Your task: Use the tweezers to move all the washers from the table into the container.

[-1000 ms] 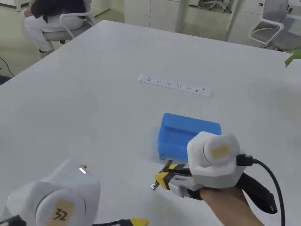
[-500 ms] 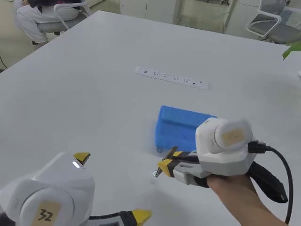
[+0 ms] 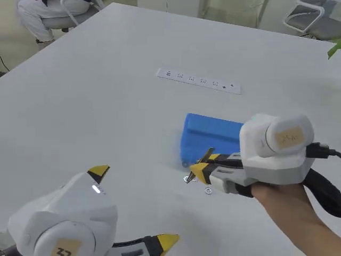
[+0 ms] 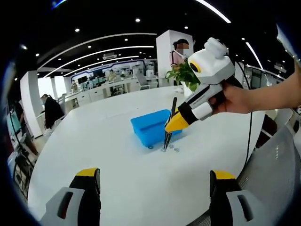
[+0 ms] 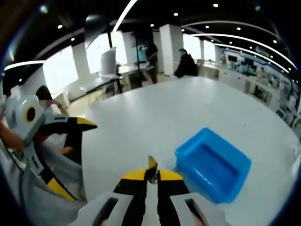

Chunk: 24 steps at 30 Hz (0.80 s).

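At tip of tweezers (image 3: 196, 168) in right gripper (image 3: 201, 170): washers (image 3: 208, 190).

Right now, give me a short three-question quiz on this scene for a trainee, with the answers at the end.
1. Multiple choice: what does the right gripper hold? A) a washer B) the tweezers C) nothing
2. True or false: the left gripper has its jaws wide apart and holds nothing.
3. Fill in: the washers lie on the table beside a container whose colour is ____.

Key: 1 B; 2 true; 3 blue.
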### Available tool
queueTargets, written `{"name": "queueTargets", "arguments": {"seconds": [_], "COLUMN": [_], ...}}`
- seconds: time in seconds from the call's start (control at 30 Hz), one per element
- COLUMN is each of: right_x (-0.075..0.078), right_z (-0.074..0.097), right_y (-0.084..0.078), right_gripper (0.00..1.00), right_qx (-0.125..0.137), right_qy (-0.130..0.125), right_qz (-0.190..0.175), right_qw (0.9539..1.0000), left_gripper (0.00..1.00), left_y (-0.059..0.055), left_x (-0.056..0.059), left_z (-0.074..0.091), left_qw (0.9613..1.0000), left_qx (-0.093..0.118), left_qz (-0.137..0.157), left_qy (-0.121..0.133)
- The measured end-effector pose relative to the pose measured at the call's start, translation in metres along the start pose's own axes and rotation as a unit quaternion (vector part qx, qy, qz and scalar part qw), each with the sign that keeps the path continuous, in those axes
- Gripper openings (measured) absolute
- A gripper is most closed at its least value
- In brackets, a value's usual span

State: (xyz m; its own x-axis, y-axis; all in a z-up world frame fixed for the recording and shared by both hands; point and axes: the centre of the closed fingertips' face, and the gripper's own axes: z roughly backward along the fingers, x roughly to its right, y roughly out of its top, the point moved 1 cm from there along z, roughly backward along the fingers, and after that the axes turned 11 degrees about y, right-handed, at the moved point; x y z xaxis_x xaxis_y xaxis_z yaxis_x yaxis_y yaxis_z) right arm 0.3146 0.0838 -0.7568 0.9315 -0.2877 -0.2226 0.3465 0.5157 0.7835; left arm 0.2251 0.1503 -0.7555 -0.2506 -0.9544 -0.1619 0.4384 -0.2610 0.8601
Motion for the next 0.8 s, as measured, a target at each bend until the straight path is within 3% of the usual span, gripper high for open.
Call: {"name": "queueTargets", "arguments": {"seconds": [0.13, 0.33, 0.47, 0.63, 0.73, 0.8], "right_x": [0.009, 0.021, 0.028, 0.036, 0.039, 0.042], "right_z": [0.001, 0.002, 0.004, 0.004, 0.005, 0.006], "right_y": [0.005, 0.012, 0.019, 0.026, 0.031, 0.035], "right_gripper": [0.04, 0.04, 0.04, 0.04, 0.04, 0.04], "right_qx": [0.006, 0.012, 0.019, 0.029, 0.041, 0.049], "right_qy": [-0.009, -0.017, -0.023, -0.031, -0.034, -0.042], "right_qz": [0.001, -0.003, -0.002, -0.003, -0.007, -0.006], "right_qw": [0.9999, 0.9998, 0.9996, 0.9991, 0.9986, 0.9979], "left_gripper": [0.99, 0.99, 0.99, 0.99, 0.99, 0.99], "left_y": [0.002, 0.011, 0.018, 0.018, 0.014, 0.015], "left_x": [-0.002, -0.003, -0.004, -0.006, -0.005, -0.003], "left_z": [0.0, 0.002, 0.004, 0.004, 0.002, 0.002], "left_qw": [1.0, 0.9991, 0.9978, 0.9977, 0.9983, 0.9981], "left_qx": [0.006, 0.038, 0.063, 0.062, 0.052, 0.056], "left_qz": [0.002, -0.008, 0.006, 0.01, 0.001, -0.005], "left_qy": [0.006, 0.019, 0.019, 0.023, 0.025, 0.024]}}
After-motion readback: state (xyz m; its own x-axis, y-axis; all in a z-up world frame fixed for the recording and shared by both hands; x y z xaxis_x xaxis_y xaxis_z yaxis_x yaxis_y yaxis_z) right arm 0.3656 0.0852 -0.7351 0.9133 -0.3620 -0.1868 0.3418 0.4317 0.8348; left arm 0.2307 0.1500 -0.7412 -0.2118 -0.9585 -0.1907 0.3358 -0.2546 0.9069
